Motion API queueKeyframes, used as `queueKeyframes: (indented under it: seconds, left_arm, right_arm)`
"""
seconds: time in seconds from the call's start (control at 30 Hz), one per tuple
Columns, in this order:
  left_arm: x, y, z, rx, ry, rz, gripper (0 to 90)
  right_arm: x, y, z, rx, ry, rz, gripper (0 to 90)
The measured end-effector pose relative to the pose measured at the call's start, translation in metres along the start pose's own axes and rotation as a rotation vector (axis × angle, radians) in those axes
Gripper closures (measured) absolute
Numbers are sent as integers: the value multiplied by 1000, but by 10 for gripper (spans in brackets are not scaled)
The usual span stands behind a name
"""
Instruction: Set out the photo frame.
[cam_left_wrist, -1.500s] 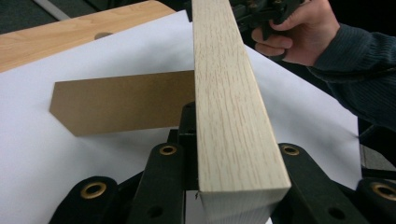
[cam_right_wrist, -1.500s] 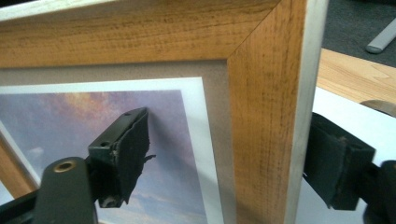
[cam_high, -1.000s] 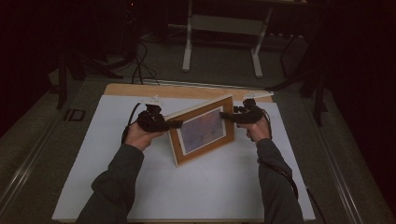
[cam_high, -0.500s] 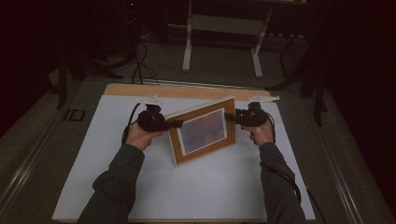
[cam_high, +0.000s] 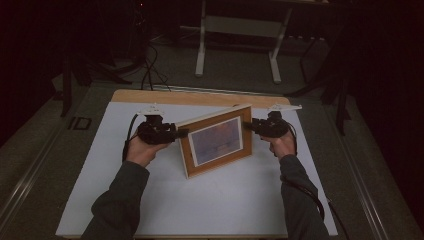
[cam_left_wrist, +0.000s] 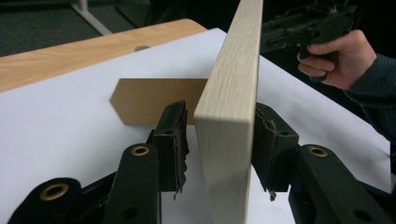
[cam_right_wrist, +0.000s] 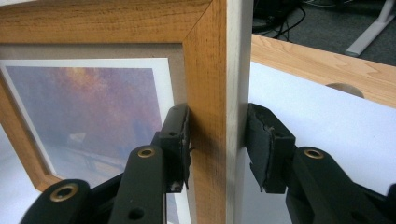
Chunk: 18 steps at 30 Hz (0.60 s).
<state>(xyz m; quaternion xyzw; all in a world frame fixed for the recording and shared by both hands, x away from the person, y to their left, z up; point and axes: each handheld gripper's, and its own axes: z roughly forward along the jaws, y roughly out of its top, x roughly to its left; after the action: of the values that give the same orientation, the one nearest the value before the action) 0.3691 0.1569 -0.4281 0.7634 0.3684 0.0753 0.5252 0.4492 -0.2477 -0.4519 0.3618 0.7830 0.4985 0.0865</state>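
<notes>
A wood-framed picture (cam_high: 217, 140) stands upright on the white sheet, propped by its brown easel back (cam_left_wrist: 149, 100). My left gripper (cam_high: 182, 132) straddles the frame's left edge (cam_left_wrist: 233, 70). Its jaws have just been opening, and a gap shows between the left pad and the wood, so it is open (cam_left_wrist: 219, 140). My right gripper (cam_high: 250, 125) straddles the frame's right edge (cam_right_wrist: 205, 56). Its jaws have just been closing, and both pads now lie against the frame (cam_right_wrist: 217, 140). The right hand and its gripper (cam_left_wrist: 308, 28) also show beyond the frame in the left gripper view.
The white sheet (cam_high: 225, 200) covers a wooden tabletop whose bare strip (cam_high: 200, 97) runs along the far edge. Beyond the table stand a pale metal stand (cam_high: 240, 30) and floor cables (cam_high: 150, 70). A cable (cam_high: 305, 190) trails from my right gripper.
The left hand has drawn slightly back to the left from the frame's edge. The right hand stays at the right edge. The frame keeps standing in the same place.
</notes>
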Motion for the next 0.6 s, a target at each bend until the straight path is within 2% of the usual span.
queueKeyframes:
  seconds: [0.13,0.17,0.23,0.27,0.6]
  left_arm:
    - [-6,-3,-5,-3,27,22,676]
    - [-8,-3,-5,-1,47,36,685]
    - [-8,-3,-5,-1,47,36,684]
    - [-10,-2,-4,-2,65,34,684]
    - [-4,2,-1,-5,70,14,697]
  right_arm:
    - [2,0,0,0,-12,0,612]
    - [2,0,0,1,-14,-1,612]
    - [3,0,-1,-1,-16,0,612]
    - [3,0,-1,-1,-16,0,612]
    - [9,-3,-8,8,-58,-6,617]
